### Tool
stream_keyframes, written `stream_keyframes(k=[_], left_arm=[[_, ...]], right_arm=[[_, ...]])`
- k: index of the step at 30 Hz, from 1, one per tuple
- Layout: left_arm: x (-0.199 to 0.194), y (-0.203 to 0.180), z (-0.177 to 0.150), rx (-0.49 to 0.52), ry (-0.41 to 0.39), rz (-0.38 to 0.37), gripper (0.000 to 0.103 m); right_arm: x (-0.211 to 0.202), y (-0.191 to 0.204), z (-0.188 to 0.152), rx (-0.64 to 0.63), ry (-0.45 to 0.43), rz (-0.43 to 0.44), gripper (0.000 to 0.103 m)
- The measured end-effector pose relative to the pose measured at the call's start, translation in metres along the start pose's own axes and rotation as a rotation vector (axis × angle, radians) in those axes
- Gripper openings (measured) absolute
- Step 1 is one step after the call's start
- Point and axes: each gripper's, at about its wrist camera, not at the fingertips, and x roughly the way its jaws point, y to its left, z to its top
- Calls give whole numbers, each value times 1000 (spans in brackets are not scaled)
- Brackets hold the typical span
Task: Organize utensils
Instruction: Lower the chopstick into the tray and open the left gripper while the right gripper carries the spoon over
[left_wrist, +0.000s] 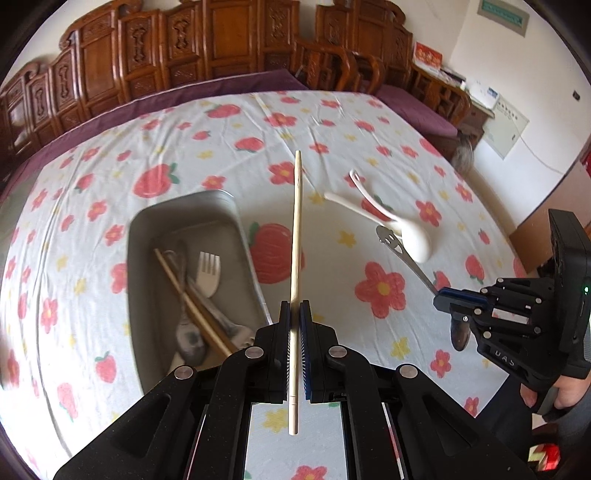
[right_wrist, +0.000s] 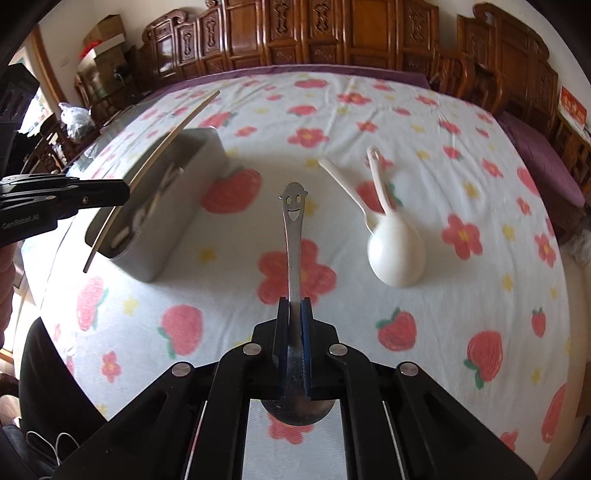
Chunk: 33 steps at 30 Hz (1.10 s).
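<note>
My left gripper (left_wrist: 294, 314) is shut on a wooden chopstick (left_wrist: 296, 229) and holds it above the table, just right of the grey tray (left_wrist: 147, 225). The tray holds a fork (left_wrist: 208, 271), chopsticks (left_wrist: 188, 302) and metal spoons. My right gripper (right_wrist: 294, 314) is shut on a metal spoon (right_wrist: 293, 236) with a smiley-face handle; it also shows in the left wrist view (left_wrist: 448, 301). Two white plastic spoons (right_wrist: 395, 243) lie crossed on the tablecloth to the right of the tray. The left gripper with the chopstick shows in the right wrist view (right_wrist: 110, 195) over the tray (right_wrist: 166, 254).
The table has a white cloth with strawberries and flowers (left_wrist: 380, 288). Carved wooden chairs (left_wrist: 207, 44) line the far side. A purple cushioned bench (left_wrist: 421, 110) stands at the right. The person's hand (left_wrist: 554, 395) holds the right gripper at the table's near right edge.
</note>
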Motion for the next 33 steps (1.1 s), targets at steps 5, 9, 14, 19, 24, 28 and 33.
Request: stream_keyframes(k=[5,9,14,19,24,28,33], left_arm=[[-18,18,2,-22,-43,24,4],[-33,42,2,-79,-79,30,4],[-38,68,-2,-134,-92,38,4],[-31,83,-5,-169,-85,33,4],[-17,92,-9,-180,-68,49,4],[-6,95,-12,-187,-56,48,4],[3,96,-14,-190,-40,46,5]], right_arm=[[-11,18,10,-24,-22,25,7],[-17,35,21,-73,-24,27,7],[-24,52,38,-97,-44,35,7],[-27,72,52,-123,-56,50,7],[-27,89,63,-148,-61,57,7],[-27,99,74,-159,-65,62,7],[-26,111,85,-173,-73,73,7]])
